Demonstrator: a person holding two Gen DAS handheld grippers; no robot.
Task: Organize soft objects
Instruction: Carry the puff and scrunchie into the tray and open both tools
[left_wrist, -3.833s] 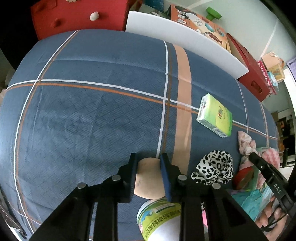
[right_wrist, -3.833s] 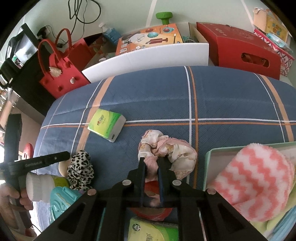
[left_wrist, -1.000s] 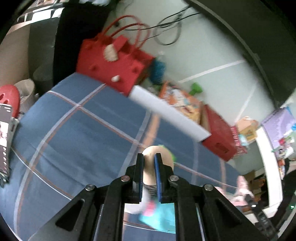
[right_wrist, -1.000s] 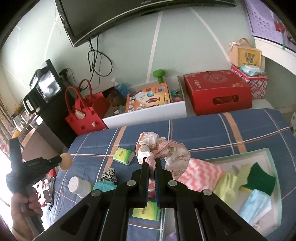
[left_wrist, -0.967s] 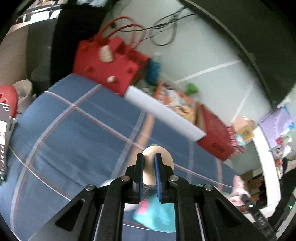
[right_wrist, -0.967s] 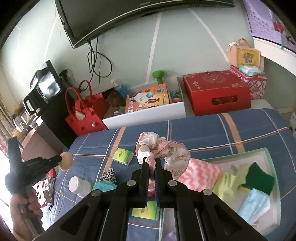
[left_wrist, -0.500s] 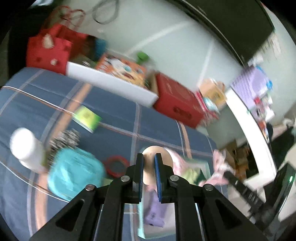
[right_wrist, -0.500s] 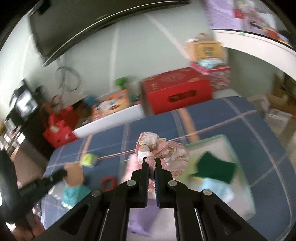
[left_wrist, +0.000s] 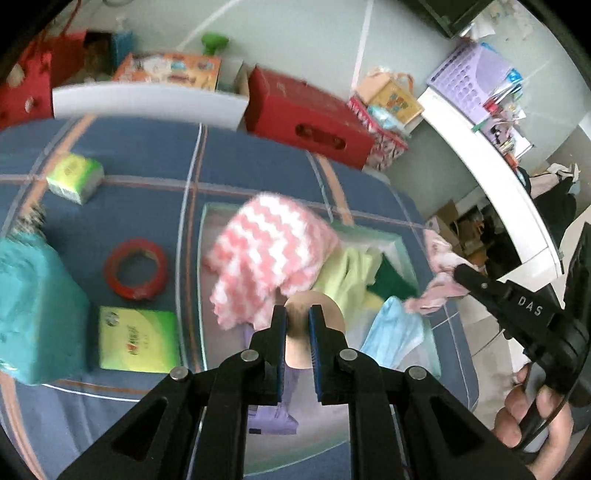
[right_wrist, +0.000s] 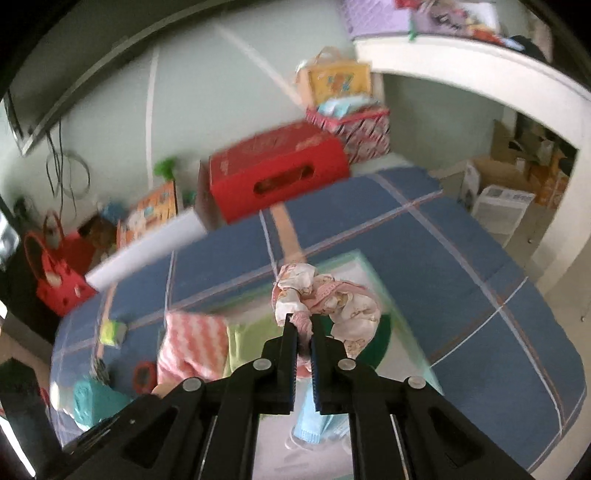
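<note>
Two soft things held over one tray on the bed

The beige sponge (left_wrist: 314, 314) is sitting clenched in the left tool (left_wrist: 297, 325) at lower centre, over the pale green tray (left_wrist: 406, 251). The right tool (right_wrist: 303, 332), its jaws just easing apart, is still gripping the pink floral scrunchie (right_wrist: 332, 299) mid-frame above that tray. Inside are lying one pink zigzag cloth (left_wrist: 269, 251), one yellow-green cloth (left_wrist: 347, 273) and one light blue cloth (left_wrist: 395, 332). Two green tissue packs (left_wrist: 138, 339) and one red tape roll (left_wrist: 135, 268) are resting left on the blue bed (left_wrist: 251, 162).

Both wrist views look steeply down, somewhat blurred, sharing the tray (left_wrist: 400, 243) (right_wrist: 364, 258).
</note>
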